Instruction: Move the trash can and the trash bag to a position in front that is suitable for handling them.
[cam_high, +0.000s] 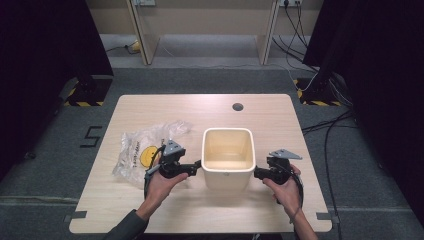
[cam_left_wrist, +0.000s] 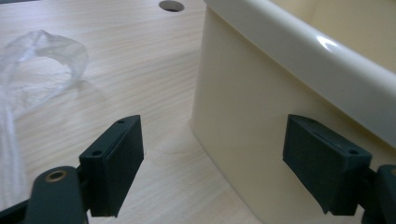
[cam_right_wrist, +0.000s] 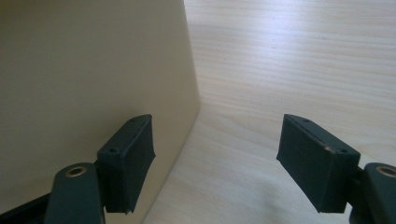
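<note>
While the wooden table (cam_high: 150, 210) takes up most of the high view, the far left bit has a crumpled clear plastic bag (cam_high: 140, 150) with a yellow smiley print lying flat on it. Just right of that sits the left gripper (cam_high: 196, 165), held in the person's left hand (cam_high: 162, 185), jaws spread apart and gripping nothing. From the left gripper view, one pad is in front of the cream bin's (cam_high: 227, 177) side wall and the other hangs over bare wood, so the bin's corner sits roughly between them, not pinched. The bin itself stands upright in the middle of the table, open top, looks empty inside. On its right side is the right gripper (cam_high: 257, 173), in the right hand (cam_high: 287, 192), also wide open. Its own view shows the bin wall just beside one pad, with bare table between the pads. Further back there's a small round hole (cam_high: 238, 106) in the tabletop.
</note>
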